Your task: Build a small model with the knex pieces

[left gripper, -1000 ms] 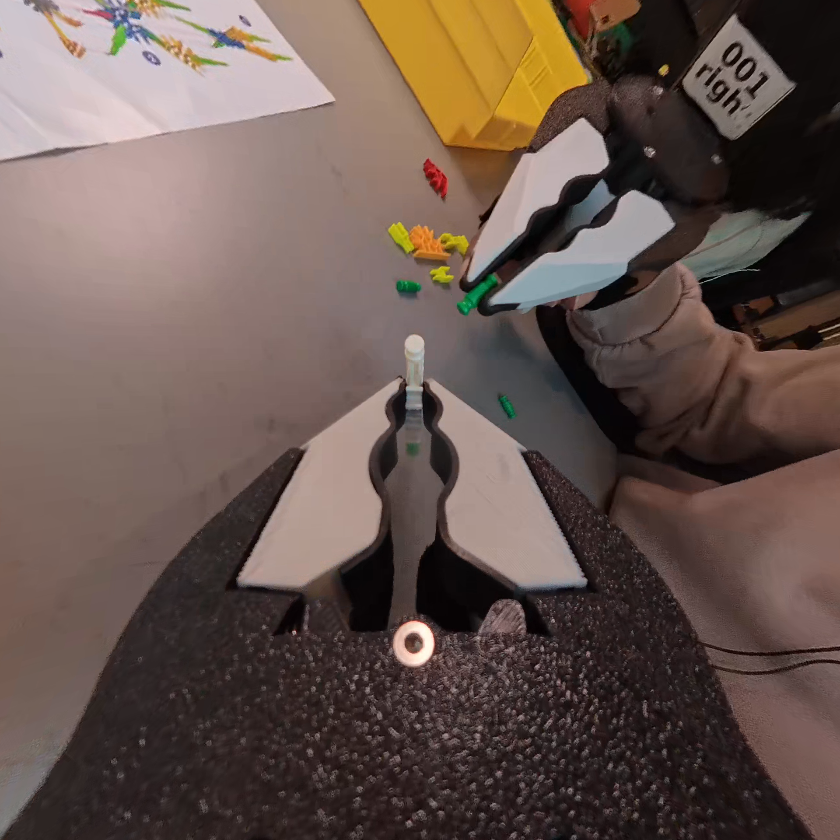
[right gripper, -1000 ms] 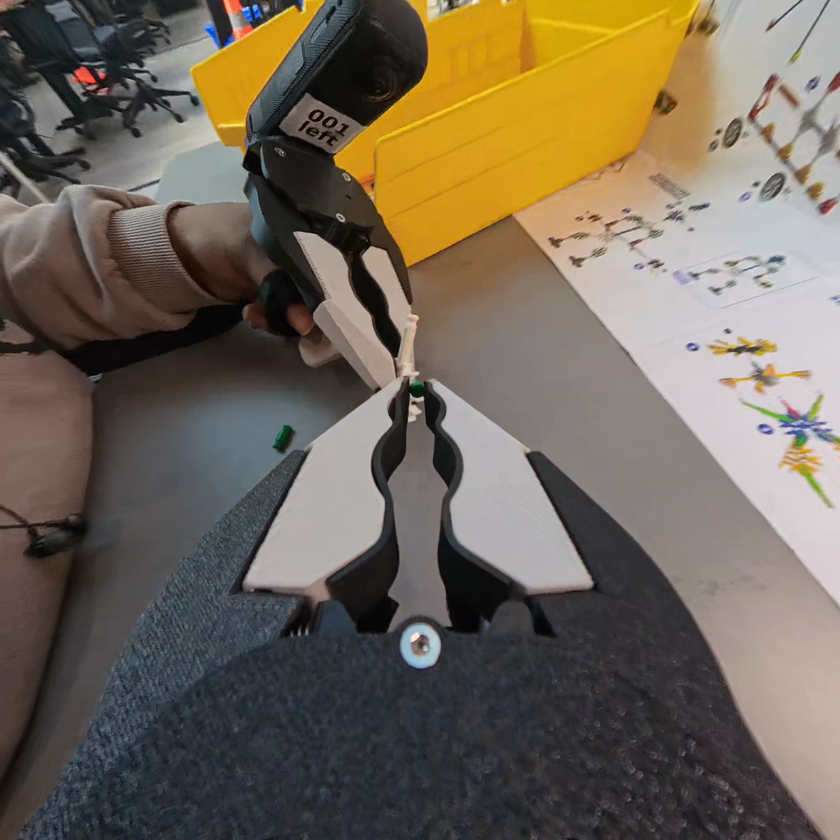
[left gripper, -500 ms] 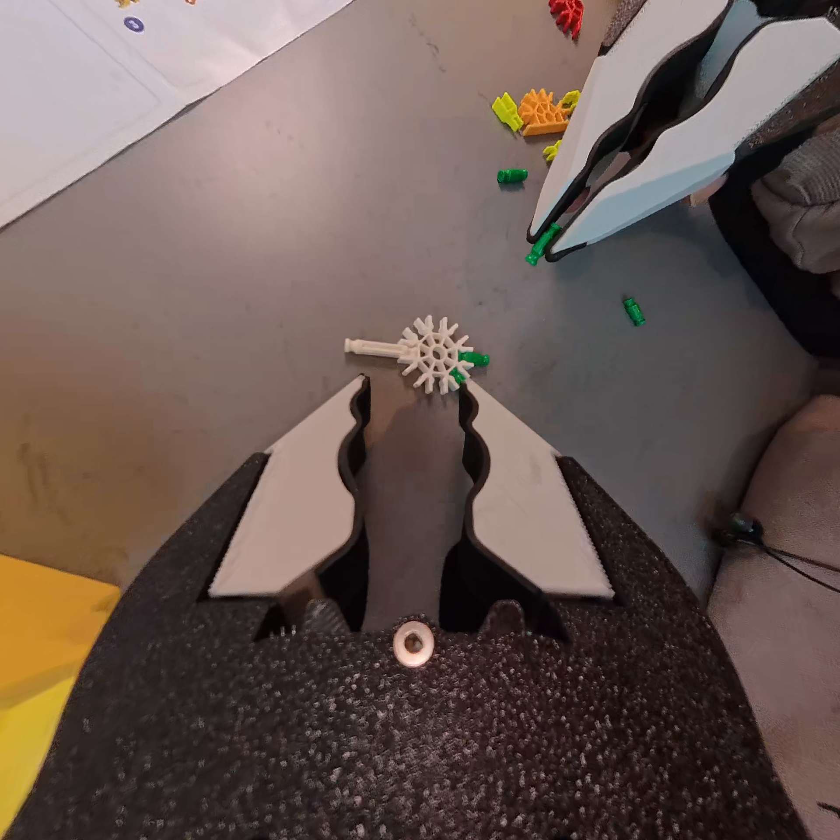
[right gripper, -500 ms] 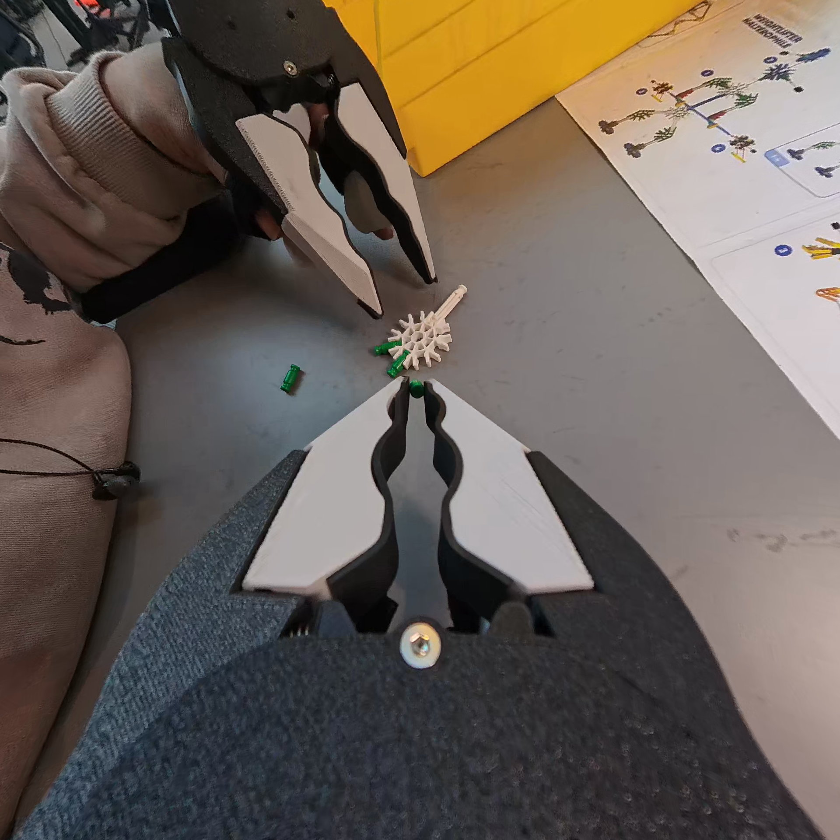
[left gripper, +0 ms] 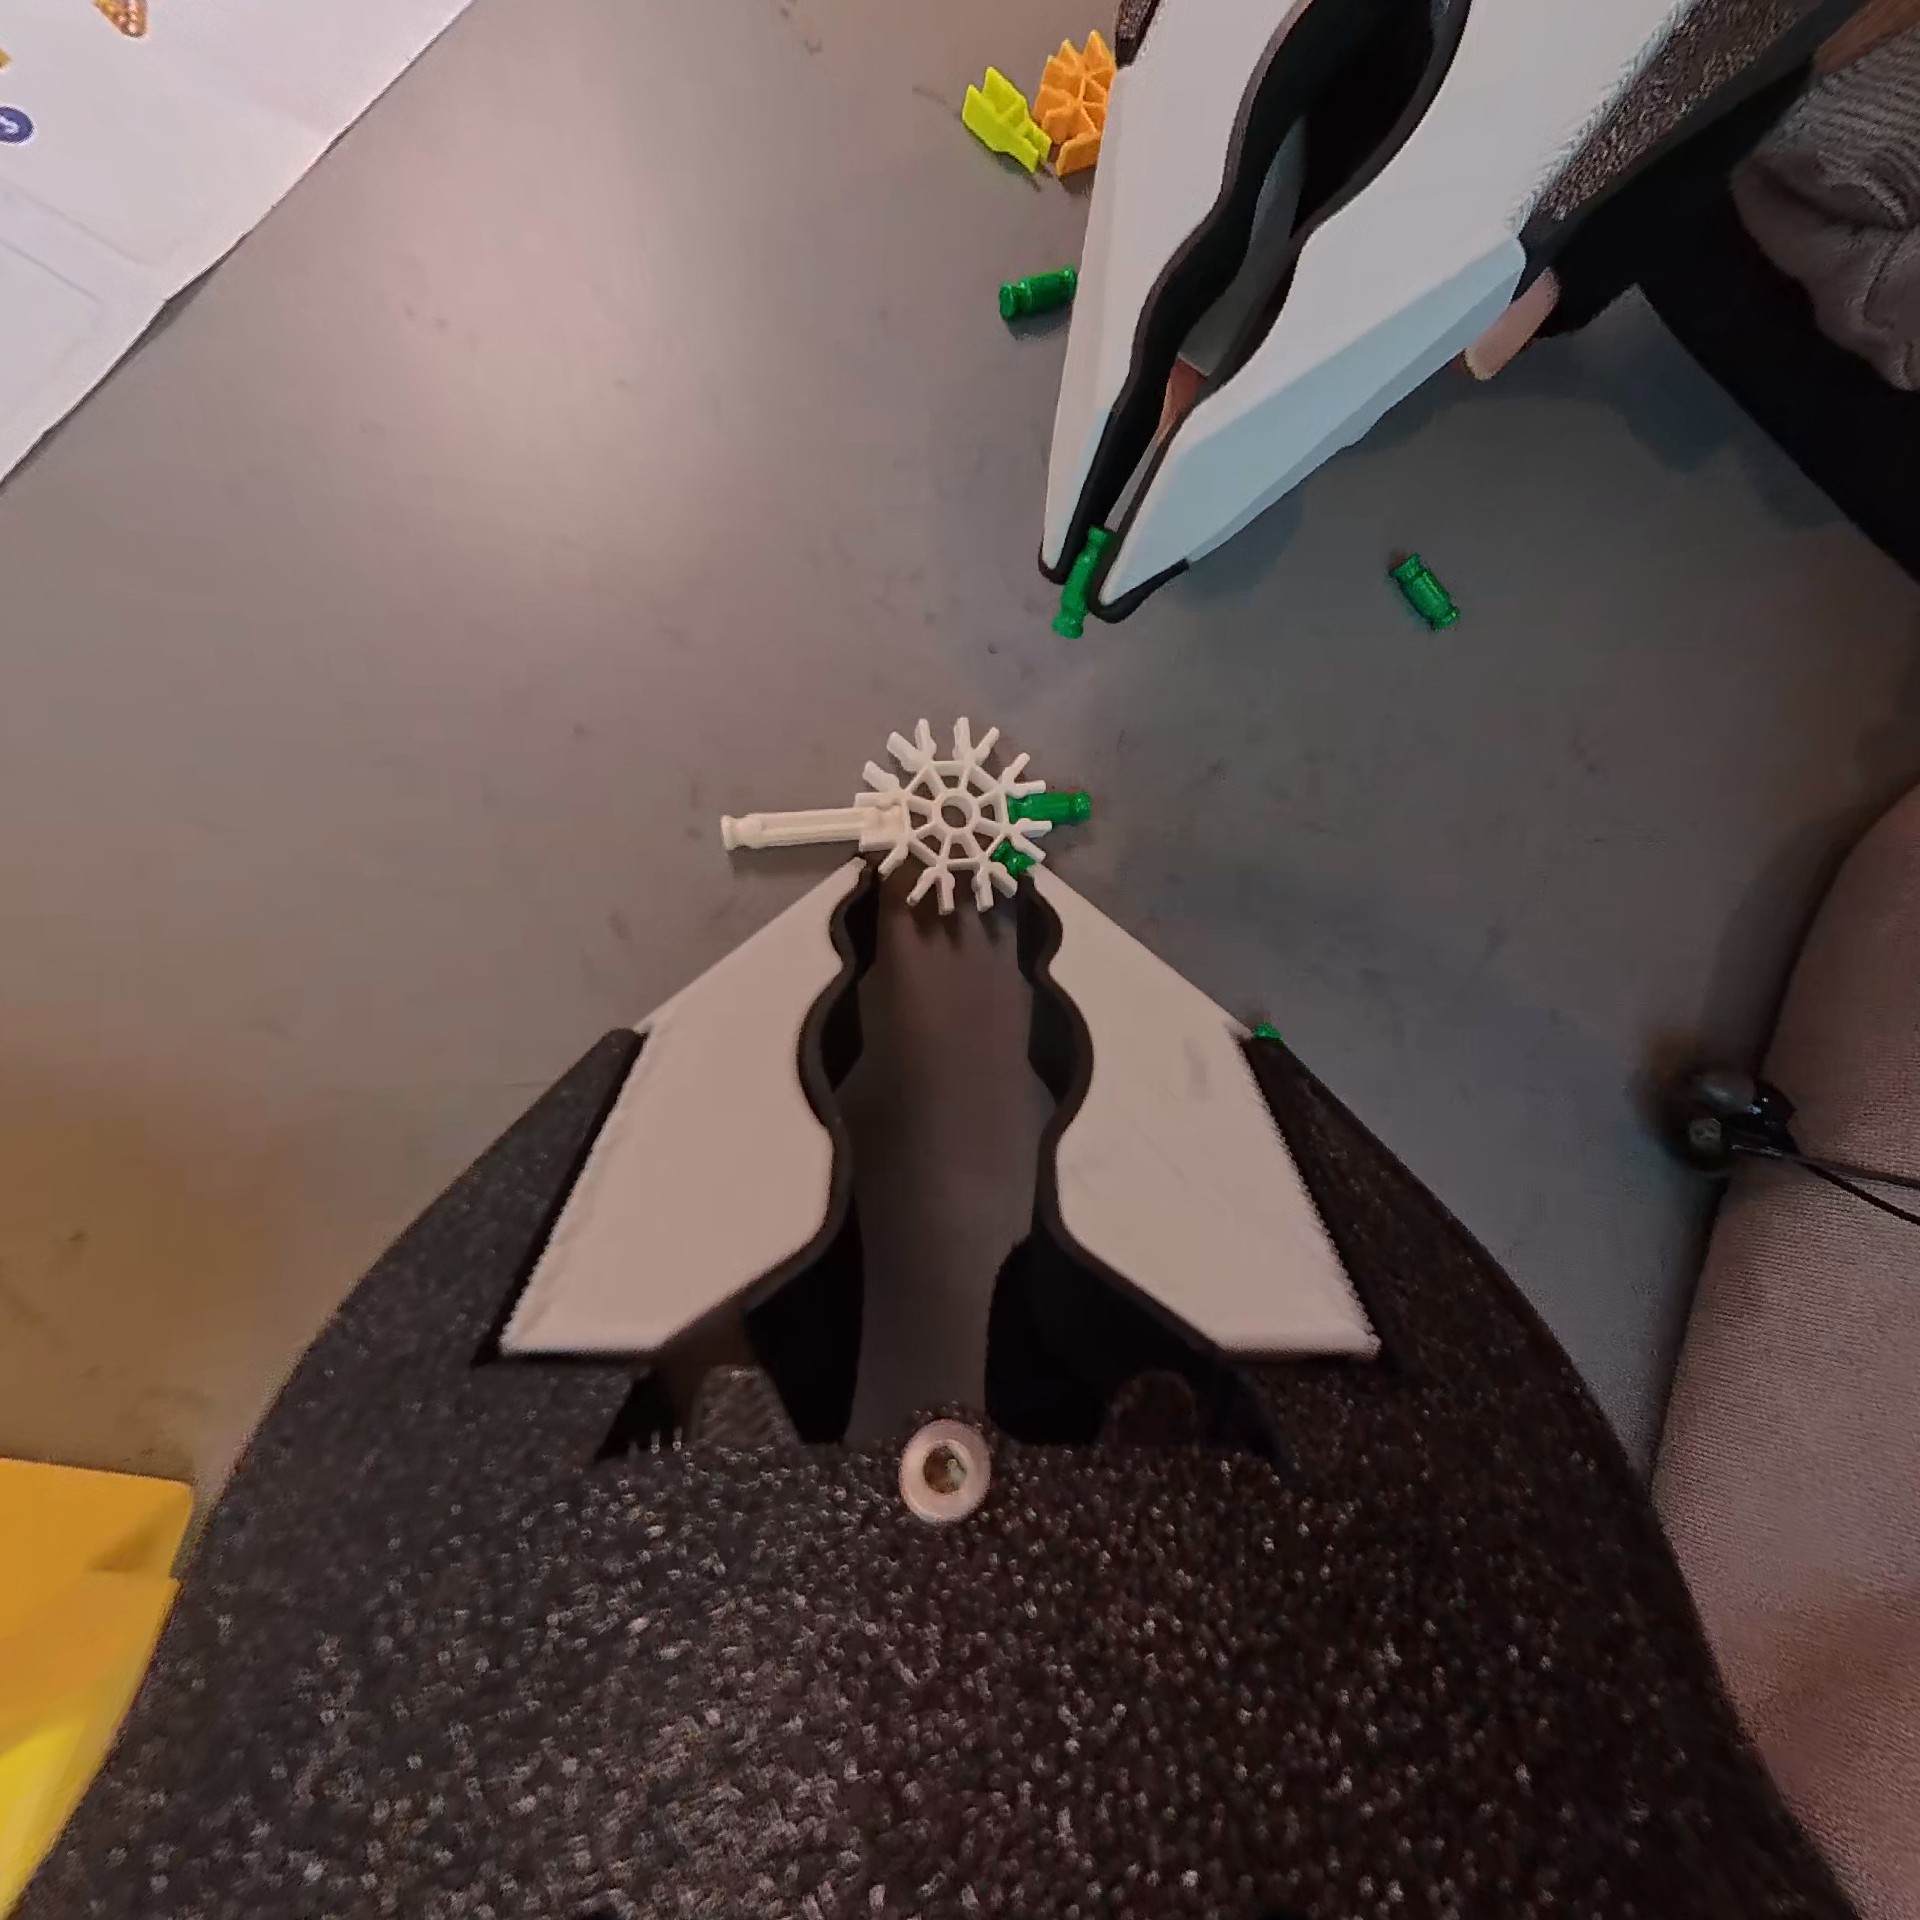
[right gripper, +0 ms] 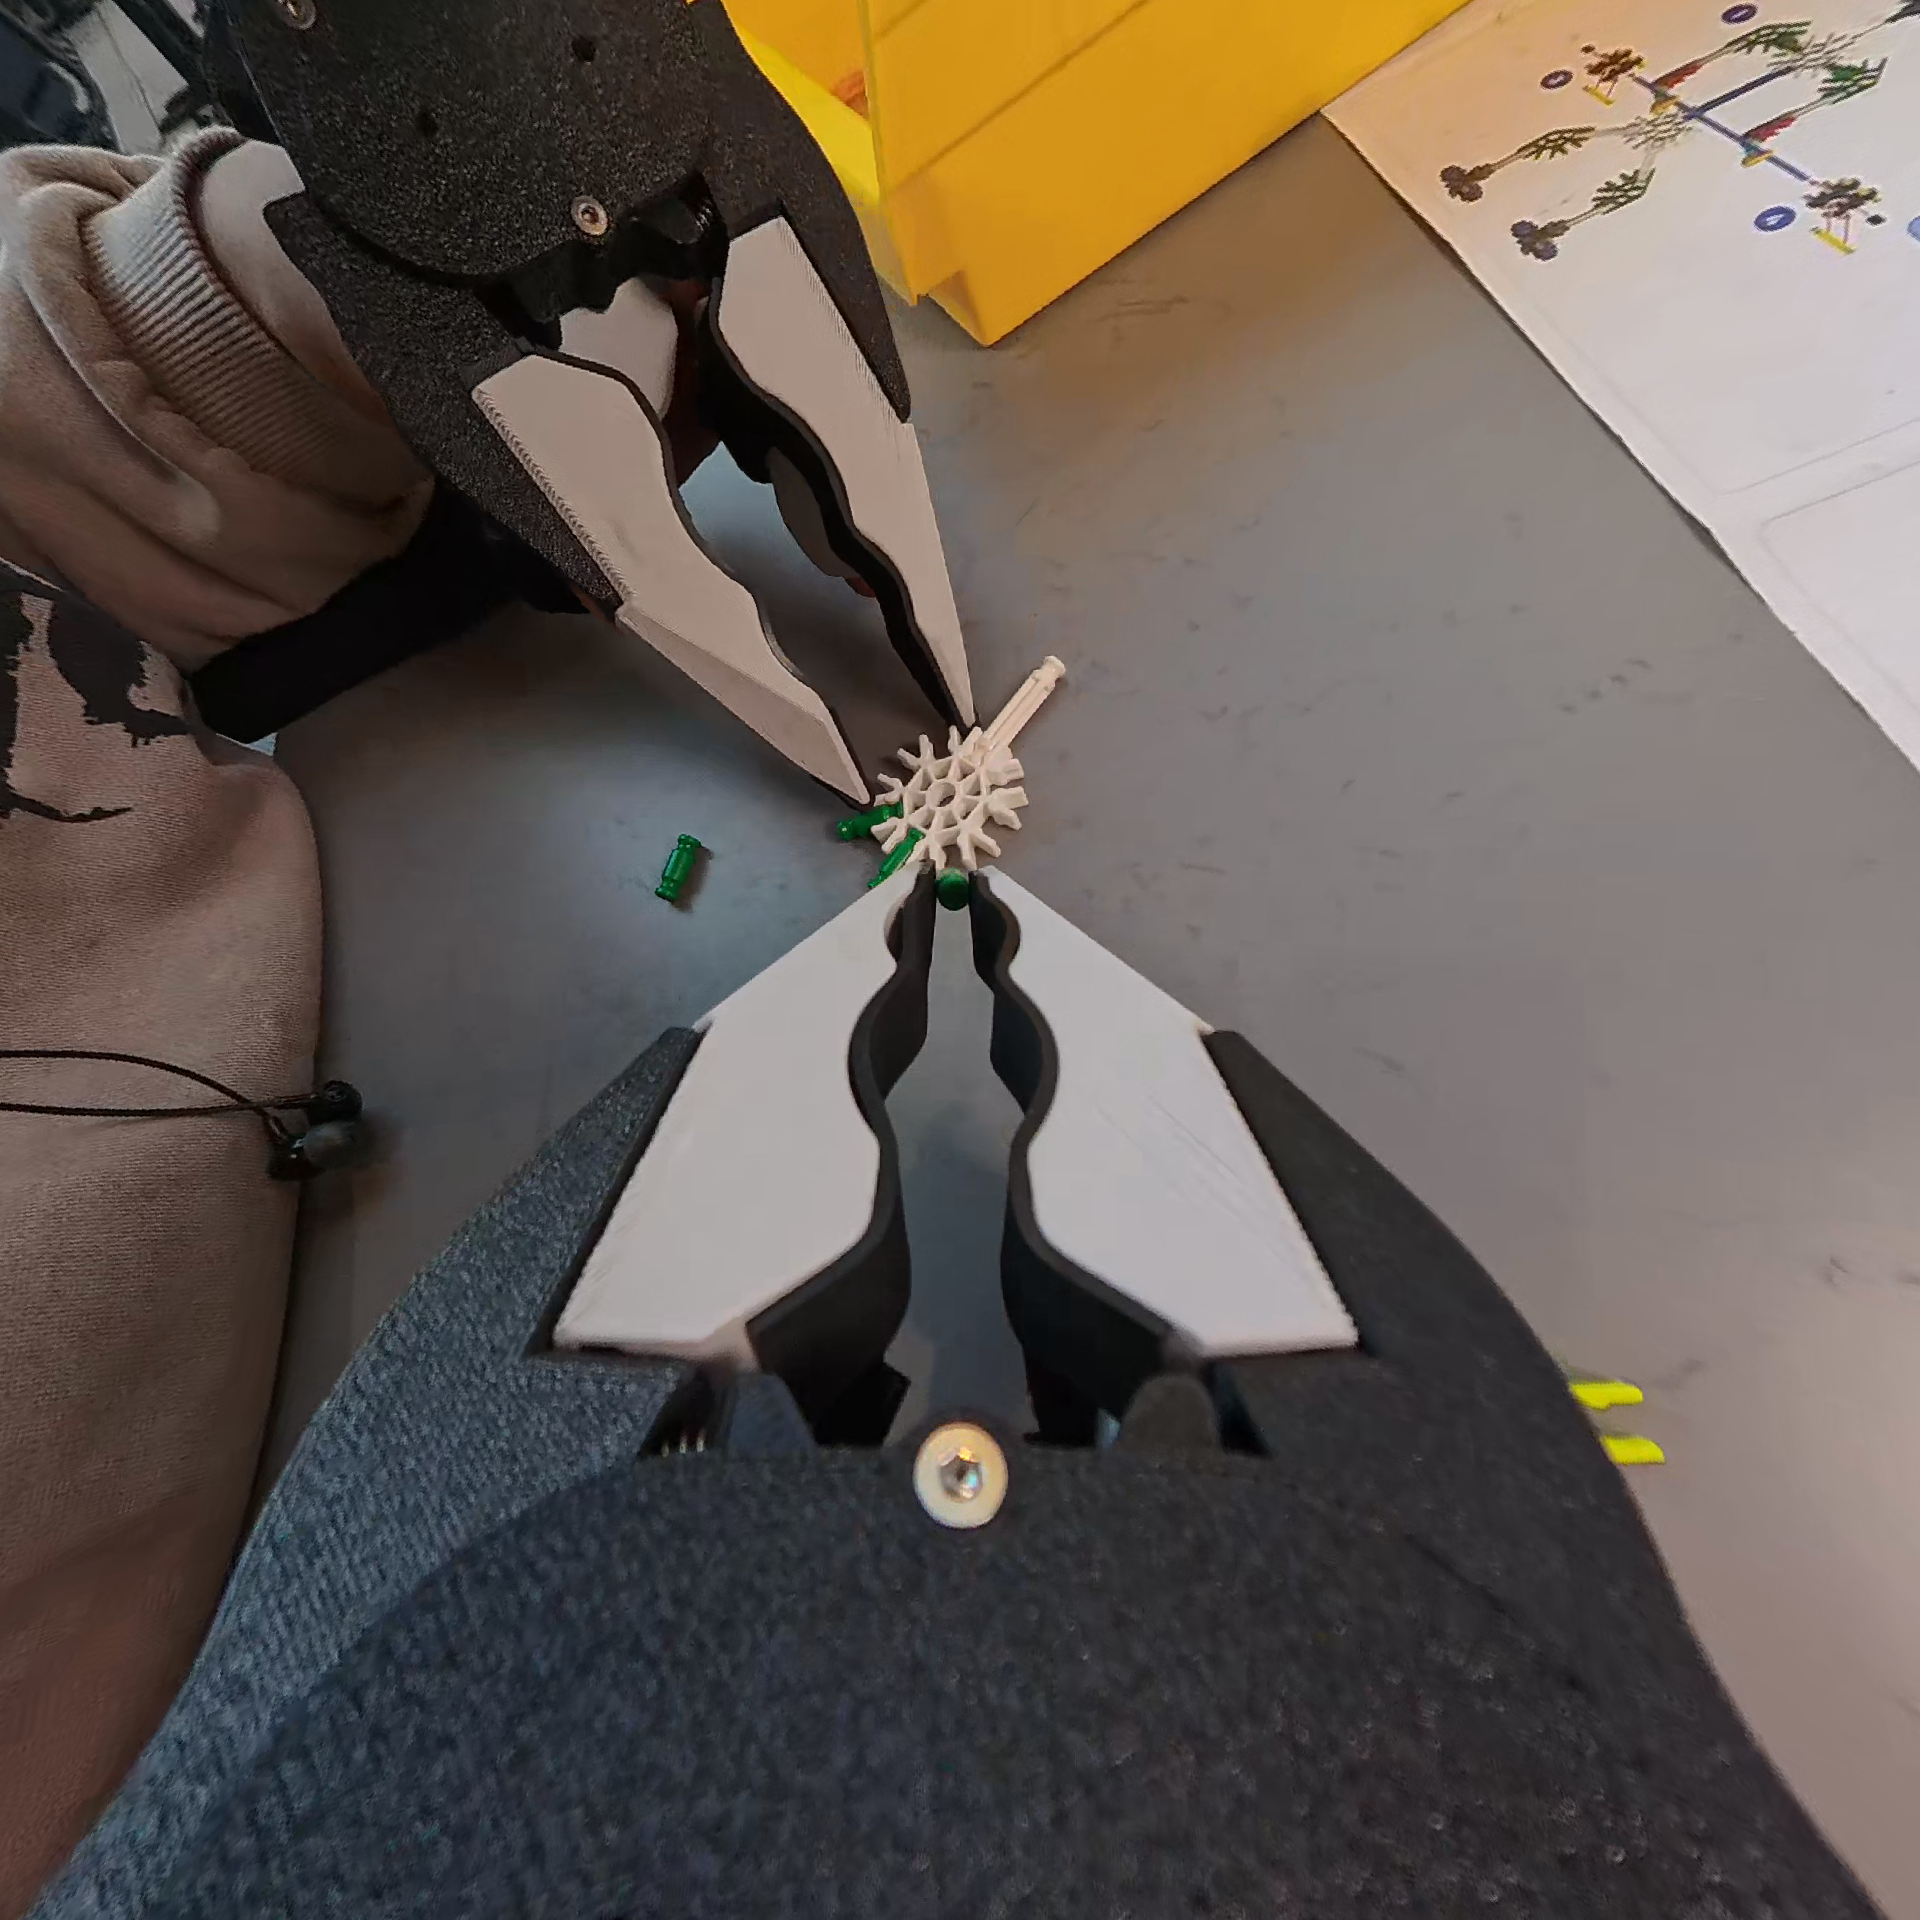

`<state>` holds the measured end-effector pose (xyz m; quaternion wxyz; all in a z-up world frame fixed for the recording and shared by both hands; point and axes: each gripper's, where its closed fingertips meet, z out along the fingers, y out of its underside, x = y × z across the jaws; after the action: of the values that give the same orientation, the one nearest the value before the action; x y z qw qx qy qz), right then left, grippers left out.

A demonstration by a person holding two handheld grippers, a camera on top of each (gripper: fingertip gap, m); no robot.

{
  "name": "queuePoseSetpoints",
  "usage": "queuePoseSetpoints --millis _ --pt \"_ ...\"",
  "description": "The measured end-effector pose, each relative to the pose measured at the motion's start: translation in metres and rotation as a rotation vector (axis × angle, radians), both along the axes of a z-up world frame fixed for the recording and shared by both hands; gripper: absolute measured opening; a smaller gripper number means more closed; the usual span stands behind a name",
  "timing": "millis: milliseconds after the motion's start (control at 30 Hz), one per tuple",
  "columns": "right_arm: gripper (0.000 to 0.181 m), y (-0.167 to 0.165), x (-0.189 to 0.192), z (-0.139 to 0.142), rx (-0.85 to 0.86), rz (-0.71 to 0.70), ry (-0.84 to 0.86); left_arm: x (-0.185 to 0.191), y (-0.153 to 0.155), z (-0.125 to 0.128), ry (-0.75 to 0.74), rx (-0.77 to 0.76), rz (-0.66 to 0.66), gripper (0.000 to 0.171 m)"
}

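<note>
Both grippers faced one piece. My left gripper (left gripper: 945,873), jaws released, had its tips either side of the white snowflake connector (left gripper: 951,812), which lay flat on the worktop (left gripper: 520,623) with a white rod (left gripper: 790,828) plugged in. Just beyond, my right gripper (right gripper: 948,883) was clenched on a short green rod (left gripper: 1075,582). A yellow connector (left gripper: 1000,120) lay farther off.

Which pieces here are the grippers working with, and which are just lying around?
In hand or at the fingers:
- white snowflake connector, at the open left gripper
- green rod, in the right gripper

Lying about:
- loose green rod
- yellow bin
- instruction sheet
</note>
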<state>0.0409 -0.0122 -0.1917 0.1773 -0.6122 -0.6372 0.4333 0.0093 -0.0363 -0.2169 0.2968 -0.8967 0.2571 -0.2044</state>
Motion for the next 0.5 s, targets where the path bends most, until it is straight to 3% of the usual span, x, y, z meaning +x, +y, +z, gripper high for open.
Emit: queuePoseSetpoints --millis 200,333,500 --pt "0.005 -0.015 -0.001 -0.006 0.041 0.079 -0.021 0.008 -0.015 0.011 -0.065 -0.058 -0.02 0.026" --pt "0.005 -0.019 -0.004 -0.006 0.088 0.112 -0.01 0.001 -0.011 0.025 -0.101 0.005 -0.017 0.023" --pt "0.005 -0.02 -0.013 -0.01 0.188 0.13 -0.012 0.002 -0.009 0.009 -0.015 0.004 -0.042 0.023"
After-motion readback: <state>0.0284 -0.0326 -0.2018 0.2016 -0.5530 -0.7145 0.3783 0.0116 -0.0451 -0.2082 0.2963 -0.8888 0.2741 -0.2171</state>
